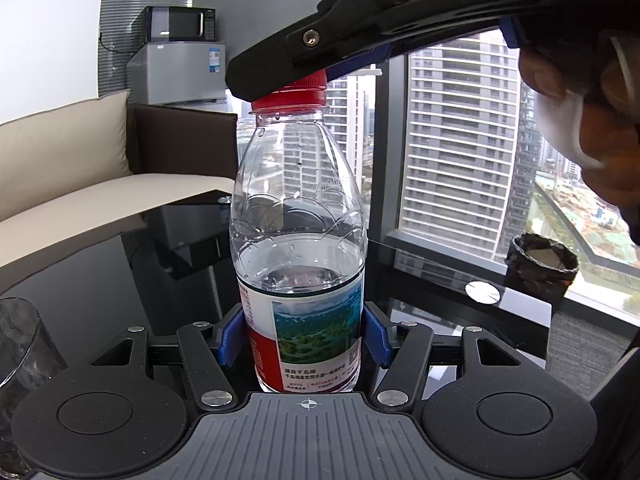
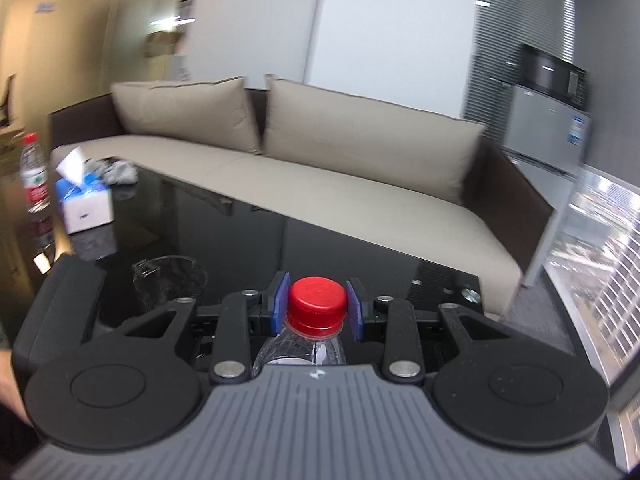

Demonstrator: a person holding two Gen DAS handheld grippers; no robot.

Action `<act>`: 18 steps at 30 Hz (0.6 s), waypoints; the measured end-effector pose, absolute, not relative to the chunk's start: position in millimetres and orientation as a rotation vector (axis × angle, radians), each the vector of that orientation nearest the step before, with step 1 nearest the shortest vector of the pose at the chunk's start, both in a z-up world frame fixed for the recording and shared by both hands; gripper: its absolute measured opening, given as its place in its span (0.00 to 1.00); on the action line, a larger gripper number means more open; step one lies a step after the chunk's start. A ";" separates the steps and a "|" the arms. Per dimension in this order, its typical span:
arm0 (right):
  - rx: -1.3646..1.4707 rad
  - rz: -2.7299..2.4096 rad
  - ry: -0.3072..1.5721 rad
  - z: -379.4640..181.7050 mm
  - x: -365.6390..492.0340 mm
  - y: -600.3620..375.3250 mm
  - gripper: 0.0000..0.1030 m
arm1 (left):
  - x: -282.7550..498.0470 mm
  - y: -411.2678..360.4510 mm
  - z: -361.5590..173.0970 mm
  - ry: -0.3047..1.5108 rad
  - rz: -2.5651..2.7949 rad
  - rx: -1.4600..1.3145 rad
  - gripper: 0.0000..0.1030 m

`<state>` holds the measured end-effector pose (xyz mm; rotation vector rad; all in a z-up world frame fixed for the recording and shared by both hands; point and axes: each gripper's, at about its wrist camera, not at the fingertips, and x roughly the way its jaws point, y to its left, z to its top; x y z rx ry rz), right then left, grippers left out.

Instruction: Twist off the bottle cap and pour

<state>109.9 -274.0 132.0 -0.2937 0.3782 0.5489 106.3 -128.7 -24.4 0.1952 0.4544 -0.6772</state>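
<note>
A clear water bottle [image 1: 298, 240] with a red cap [image 1: 294, 98] stands upright on the black glass table [image 1: 100, 272], about half full. My left gripper [image 1: 305, 338] is shut on the bottle's labelled body, blue pads on both sides. My right gripper [image 1: 280, 80] comes in from above right and sits over the cap. In the right wrist view the red cap [image 2: 317, 304] sits between the blue pads of my right gripper [image 2: 318, 307], which press on both sides. An empty clear glass [image 2: 170, 282] stands on the table to the left; it also shows in the left wrist view [image 1: 24, 364].
A beige sofa [image 2: 320, 168] runs along the far side of the table. A tissue box [image 2: 84, 200] and a second bottle [image 2: 35, 176] stand at the table's far left. A bin with a black bag [image 1: 540, 264] stands by the window. A fridge with a microwave [image 1: 176, 56] is in the corner.
</note>
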 end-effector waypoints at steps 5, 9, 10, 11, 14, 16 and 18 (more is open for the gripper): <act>-0.298 0.573 0.393 135.9 113.8 -280.0 0.31 | 106.7 -129.6 -25.4 0.454 -0.678 0.190 0.54; -0.244 0.538 0.408 136.8 109.9 -281.6 0.31 | 104.3 -132.2 -26.3 0.441 -0.669 0.206 0.56; -0.233 0.529 0.409 136.8 108.3 -281.7 0.31 | 103.7 -133.0 -26.7 0.438 -0.667 0.210 0.56; -0.224 0.520 0.409 136.9 107.3 -282.2 0.31 | 103.1 -133.8 -27.0 0.435 -0.664 0.214 0.56; -0.194 0.497 0.413 135.7 102.3 -282.2 0.31 | 100.2 -137.1 -28.1 0.412 -0.648 0.229 0.59; -0.202 0.478 0.411 135.5 99.5 -279.5 0.31 | 98.0 -138.0 -28.4 0.395 -0.640 0.232 0.61; -0.204 0.467 0.414 136.6 98.8 -278.5 0.31 | 99.0 -138.0 -28.4 0.397 -0.640 0.218 0.62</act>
